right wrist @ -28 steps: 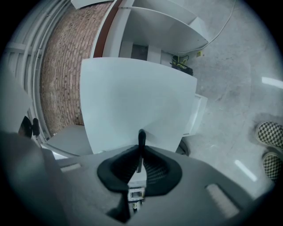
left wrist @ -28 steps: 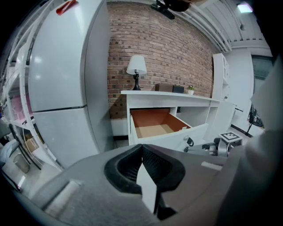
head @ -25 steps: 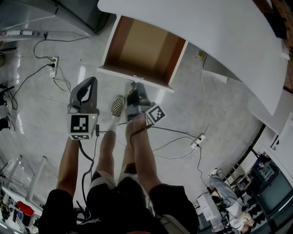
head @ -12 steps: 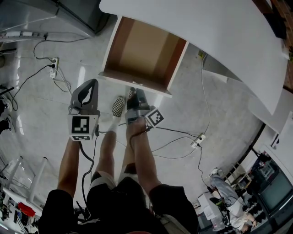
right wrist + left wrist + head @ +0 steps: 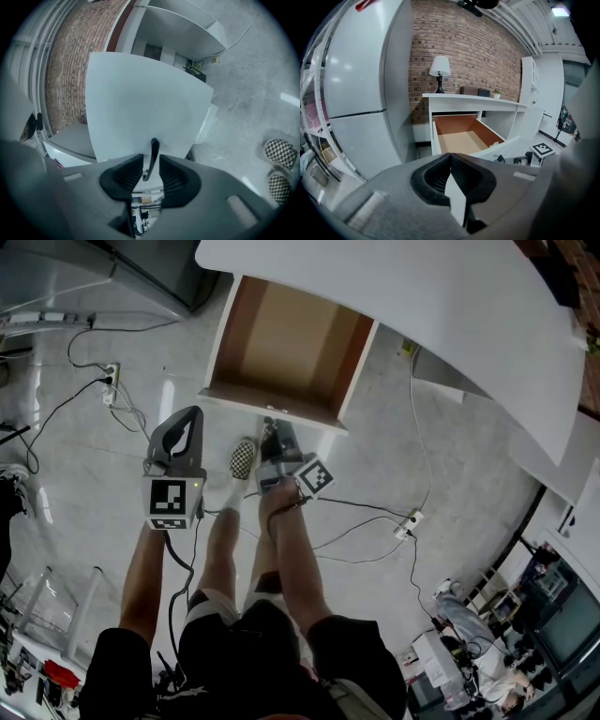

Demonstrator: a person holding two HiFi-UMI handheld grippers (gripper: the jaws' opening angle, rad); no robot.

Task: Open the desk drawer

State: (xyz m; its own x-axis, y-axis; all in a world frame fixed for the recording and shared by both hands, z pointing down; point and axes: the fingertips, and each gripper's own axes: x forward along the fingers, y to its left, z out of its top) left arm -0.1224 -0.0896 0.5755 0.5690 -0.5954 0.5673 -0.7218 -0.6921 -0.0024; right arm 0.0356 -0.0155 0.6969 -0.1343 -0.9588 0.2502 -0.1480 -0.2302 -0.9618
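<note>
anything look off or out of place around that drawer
Nothing damaged or spilled. The desk drawer stands pulled out, straight and empty. Only the loose cables trailing over the floor look untidy.

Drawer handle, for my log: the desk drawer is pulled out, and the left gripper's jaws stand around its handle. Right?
No: it is the right gripper whose jaws, just opening, stand around the handle, as the right gripper view shows. The drawer is pulled out.
</note>
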